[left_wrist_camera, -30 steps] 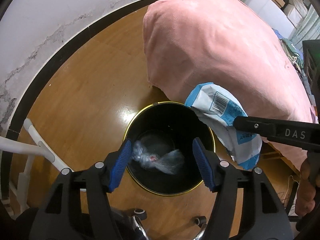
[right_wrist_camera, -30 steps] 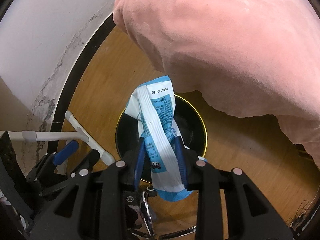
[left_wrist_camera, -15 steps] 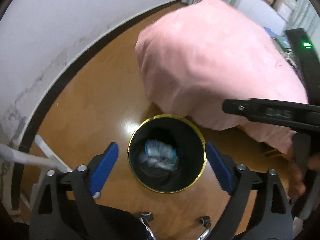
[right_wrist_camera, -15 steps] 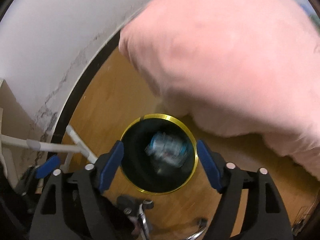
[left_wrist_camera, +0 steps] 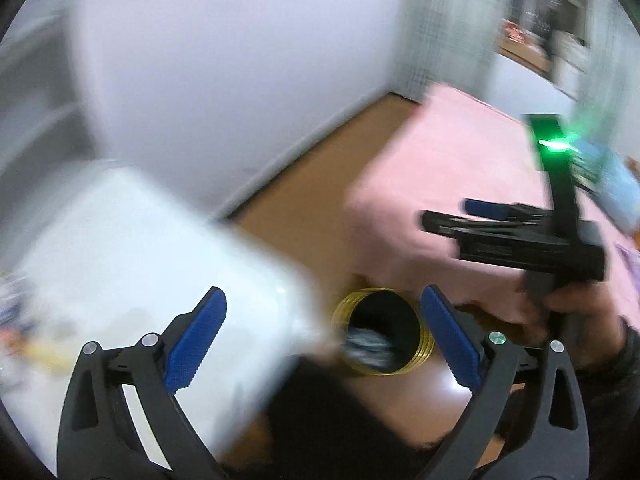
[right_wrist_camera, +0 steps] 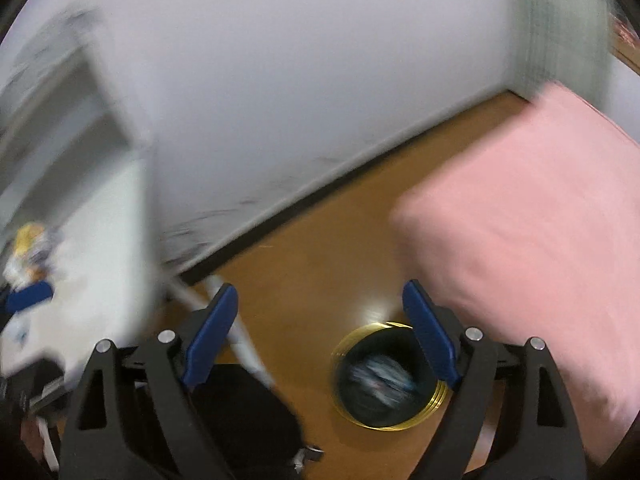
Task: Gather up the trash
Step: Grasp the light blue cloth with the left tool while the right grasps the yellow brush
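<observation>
The black bin with a gold rim (left_wrist_camera: 380,374) stands on the wood floor beside the pink bed; the blue-and-white packet (left_wrist_camera: 368,346) lies inside with clear plastic. My left gripper (left_wrist_camera: 322,340) is high above it, jaws opening wide with nothing between them. My right gripper (right_wrist_camera: 320,338) is also high above the bin (right_wrist_camera: 384,426), jaws opening and empty, and the packet (right_wrist_camera: 380,376) shows in the bin. In the left wrist view the right gripper (left_wrist_camera: 444,213) is at the right, held by a hand (left_wrist_camera: 580,304). Both views are motion-blurred.
A white desk (right_wrist_camera: 80,240) at the left carries crumpled wrappers (right_wrist_camera: 28,248). The pink bed (right_wrist_camera: 540,220) fills the right. A black chair (right_wrist_camera: 240,412) and a white pole (right_wrist_camera: 240,340) stand by the bin. A blue item (left_wrist_camera: 616,188) lies on the bed.
The right gripper let go of the blue-and-white packet, which dropped into the bin. Both grippers opened wide and rose well above the bin, so the desk top and wall came into view.
</observation>
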Demonstrator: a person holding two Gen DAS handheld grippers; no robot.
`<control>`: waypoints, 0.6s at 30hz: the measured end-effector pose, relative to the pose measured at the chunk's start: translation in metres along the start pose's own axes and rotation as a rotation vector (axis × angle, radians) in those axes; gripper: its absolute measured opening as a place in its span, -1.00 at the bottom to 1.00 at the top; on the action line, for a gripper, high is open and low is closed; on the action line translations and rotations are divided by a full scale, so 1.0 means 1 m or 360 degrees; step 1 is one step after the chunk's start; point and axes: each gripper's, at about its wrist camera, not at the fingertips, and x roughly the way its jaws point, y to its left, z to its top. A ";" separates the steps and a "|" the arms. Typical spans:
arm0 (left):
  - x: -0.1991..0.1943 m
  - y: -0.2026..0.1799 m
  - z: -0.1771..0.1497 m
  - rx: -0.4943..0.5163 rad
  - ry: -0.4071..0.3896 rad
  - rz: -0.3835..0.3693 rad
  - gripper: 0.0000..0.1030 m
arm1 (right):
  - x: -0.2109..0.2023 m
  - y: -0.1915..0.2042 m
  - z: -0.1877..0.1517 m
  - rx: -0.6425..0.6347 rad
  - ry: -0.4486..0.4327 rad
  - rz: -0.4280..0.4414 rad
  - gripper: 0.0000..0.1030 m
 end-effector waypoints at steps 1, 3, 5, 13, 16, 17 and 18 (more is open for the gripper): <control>-0.018 0.028 -0.009 -0.0045 -0.0019 0.0105 0.84 | 0.000 0.036 0.005 -0.0094 -0.0004 0.0119 0.58; -0.051 0.082 -0.031 -0.0145 -0.0032 0.0299 0.84 | 0.000 0.085 0.009 -0.0220 -0.0003 0.0274 0.58; -0.080 0.131 -0.057 -0.0263 -0.0026 0.0445 0.84 | 0.004 0.146 0.012 -0.0380 0.0010 0.0461 0.58; -0.151 0.245 -0.150 -0.0597 0.0028 0.0789 0.84 | 0.042 0.344 -0.006 -0.0950 0.0169 0.0802 0.55; -0.158 0.264 -0.170 -0.0659 0.0044 0.0770 0.84 | 0.062 0.380 -0.019 -0.1087 0.0253 0.0778 0.45; -0.161 0.272 -0.174 -0.0666 0.0041 0.0751 0.84 | 0.069 0.387 -0.023 -0.1119 0.0271 0.0767 0.44; -0.162 0.275 -0.178 -0.0667 0.0037 0.0734 0.84 | 0.074 0.393 -0.026 -0.1152 0.0288 0.0746 0.42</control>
